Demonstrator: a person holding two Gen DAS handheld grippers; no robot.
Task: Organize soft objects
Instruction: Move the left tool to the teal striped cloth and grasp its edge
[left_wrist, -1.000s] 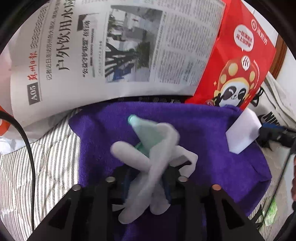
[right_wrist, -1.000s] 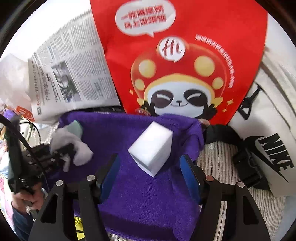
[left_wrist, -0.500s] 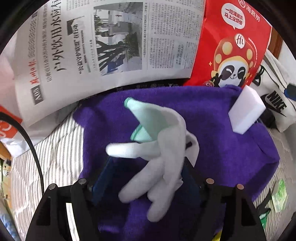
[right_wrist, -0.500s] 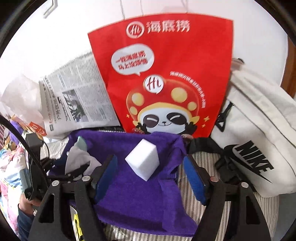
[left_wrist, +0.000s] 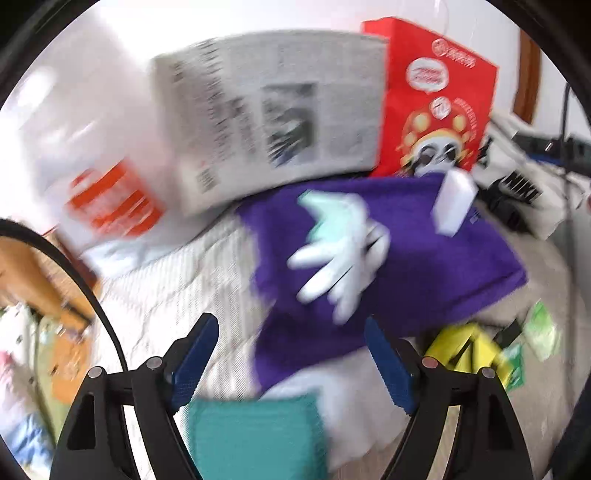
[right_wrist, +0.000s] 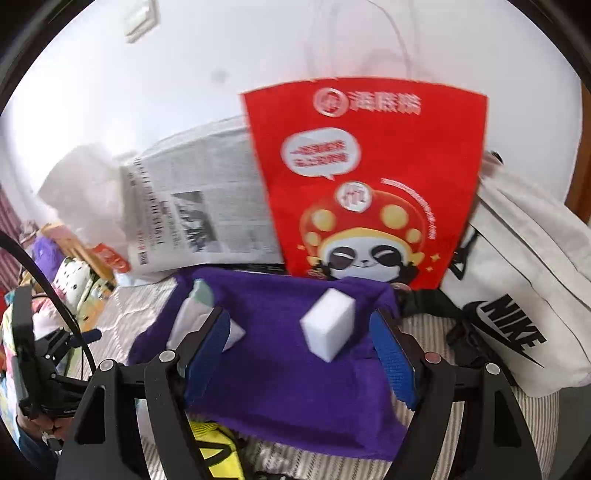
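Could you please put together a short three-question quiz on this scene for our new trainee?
1. True or false: the left gripper is clamped on the white glove.
2. What does the white sponge block rest on: A) the newspaper, B) the purple towel, C) the red bag?
3. Fill in: the right gripper is ____.

Key: 1 false, its jaws are spread and the glove lies on the towel; 2 B; 3 open.

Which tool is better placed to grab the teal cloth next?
Left. The left tool is open with the teal cloth right below its fingers. The right tool is open over the purple towel, facing the sponge.
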